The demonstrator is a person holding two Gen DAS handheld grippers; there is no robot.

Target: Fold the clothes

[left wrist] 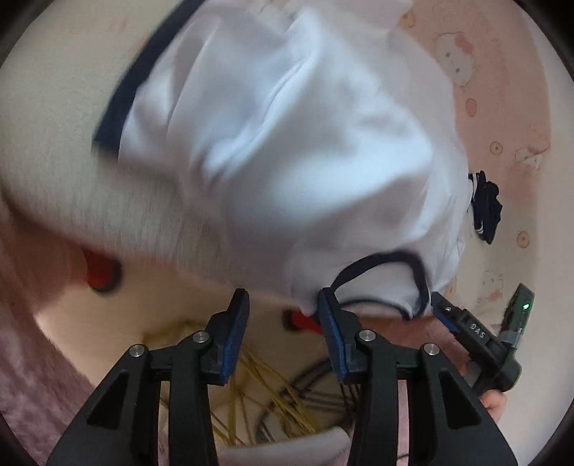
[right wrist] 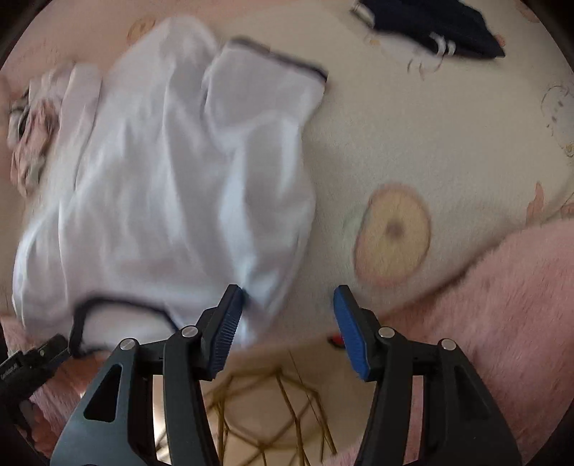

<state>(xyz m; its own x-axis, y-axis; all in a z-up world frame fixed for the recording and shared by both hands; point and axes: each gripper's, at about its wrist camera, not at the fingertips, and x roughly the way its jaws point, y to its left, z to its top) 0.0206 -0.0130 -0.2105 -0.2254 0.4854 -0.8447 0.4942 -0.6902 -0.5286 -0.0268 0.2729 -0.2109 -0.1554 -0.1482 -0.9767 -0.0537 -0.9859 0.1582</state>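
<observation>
**White shirt spread on a patterned bed cover, both grippers open at its near edge**

While much of both views is smeared by motion blur, the surface reads clearly enough: a cream bed cover (right wrist: 394, 118) printed with pale pink cartoon figures and a round yellow doughnut shape (right wrist: 393, 233). A fluffy pink blanket (right wrist: 509, 286) lies at its near edge. Below that edge a gold wire basket (right wrist: 272, 405) shows between the fingers.

On the cover lies the white shirt (left wrist: 287, 143), trimmed in navy at sleeve and neckline. A dark navy garment (right wrist: 437, 28) with white stripes sits well apart from it, farther back.

Wide apart and gripping nothing, the left gripper (left wrist: 283, 322) has one blue-padded finger touching the shirt's near edge by the navy collar. Equally spread and empty, the right gripper (right wrist: 288, 322) has one finger at the shirt's near corner; whether it touches is unclear.

On the right gripper's body, seen from the left wrist view, the letters "DAS" can be read beside a small green light.
</observation>
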